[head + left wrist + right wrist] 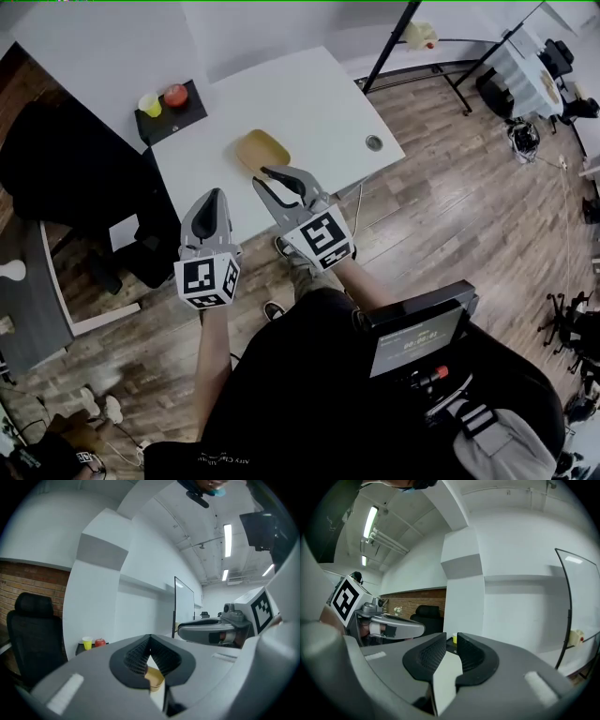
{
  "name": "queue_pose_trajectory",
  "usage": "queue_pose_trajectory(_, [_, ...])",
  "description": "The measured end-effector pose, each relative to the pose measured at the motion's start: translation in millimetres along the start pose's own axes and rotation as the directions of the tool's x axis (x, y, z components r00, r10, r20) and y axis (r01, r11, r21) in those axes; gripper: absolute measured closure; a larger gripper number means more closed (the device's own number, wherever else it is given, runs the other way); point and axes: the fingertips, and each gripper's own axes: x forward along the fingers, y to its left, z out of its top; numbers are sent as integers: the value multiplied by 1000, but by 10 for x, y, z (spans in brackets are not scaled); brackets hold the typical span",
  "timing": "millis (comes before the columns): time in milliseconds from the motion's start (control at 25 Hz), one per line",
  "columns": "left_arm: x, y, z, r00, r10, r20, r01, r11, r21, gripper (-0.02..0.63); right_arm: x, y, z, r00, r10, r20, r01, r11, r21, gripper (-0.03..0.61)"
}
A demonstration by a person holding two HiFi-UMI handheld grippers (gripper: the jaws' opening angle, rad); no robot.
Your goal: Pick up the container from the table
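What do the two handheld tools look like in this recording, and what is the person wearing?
The left tool and the right tool share one design: light grey moulded shells with curved jaws lined with black ribbed pads. Each carries a white cube printed with black square markers at its rear end. The person wears dark clothing.

Ceiling strip lights (pixel 228 534) flood the white room with bright, even light, and the white table (pixel 309 103) carries barely a shadow. Both gripper views bow hard at the edges, with black corners and a soft near foreground.
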Motion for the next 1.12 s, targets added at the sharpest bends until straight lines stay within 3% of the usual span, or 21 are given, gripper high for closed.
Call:
queue_pose_trajectory(360, [662,-31,-422,994,29,-103,-32,999,-30,620,291,-708,-422,998,8,-56,-5,999,49,483])
queue_pose_trajectory(640, [1137,-14,-773,977,73,-200,-91,992,-83,620,526,-1212,-800,993,24,-118,-15,997,71,479])
queue_pose_trajectory(880, [1414,69,-1155,945,114,-305,-161,978,-131,618,775,-1477,-1101,985,55,-165,-44,997,69,476])
queue_pose_trajectory(1120, [1452,305,-1607,896,174,-408,-285,931,-229,594,1025,-1589,-1561,961,103,-255,-91,994,58,472])
